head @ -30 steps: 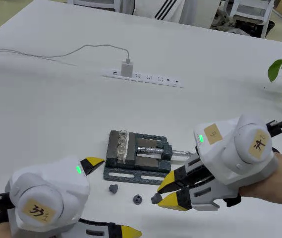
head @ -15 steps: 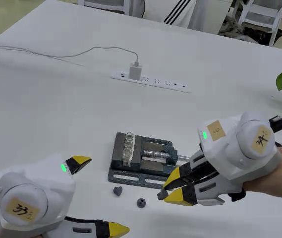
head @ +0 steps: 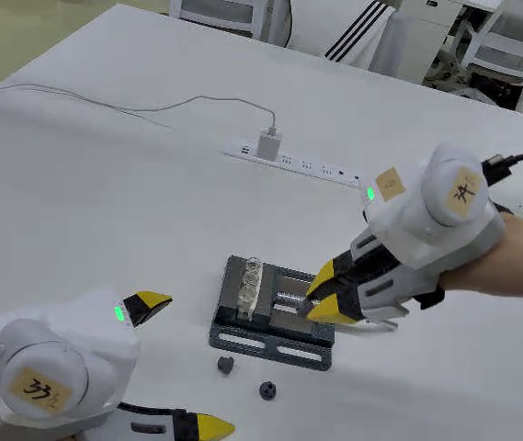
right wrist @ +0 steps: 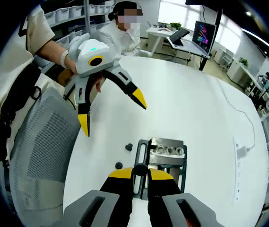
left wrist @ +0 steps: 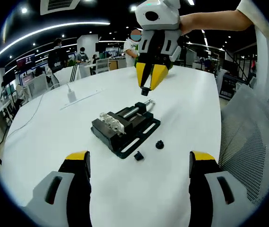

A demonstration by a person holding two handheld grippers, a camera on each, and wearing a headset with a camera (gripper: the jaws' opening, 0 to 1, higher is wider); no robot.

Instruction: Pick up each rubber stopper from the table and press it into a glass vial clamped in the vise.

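A white bench (head: 105, 202) carries a small dark vise (head: 279, 342). Clamped between the vise's jaws is a short row of clear glass vials (right wrist: 169, 150), standing upright with their mouths up. The row's long axis runs along the vise jaws, across the screw.

The right hand-held gripper (head: 321, 296) hovers over the screw end of the vise, its yellow-tipped jaws closed on a dark rubber stopper (left wrist: 145, 90). The vials sit just ahead of its tips and below them. The held stopper is too small to tell which way it points.

The left hand-held gripper (head: 197, 363) is held low with its jaws spread wide, gripping nothing. Ahead of it, a loose stopper (head: 225, 365) and a second loose stopper (head: 267, 390) lie near each other on the bench, just beside the vise base.

Beyond the right hand-held gripper lies a white power strip (head: 298, 161) with a charger plugged in.
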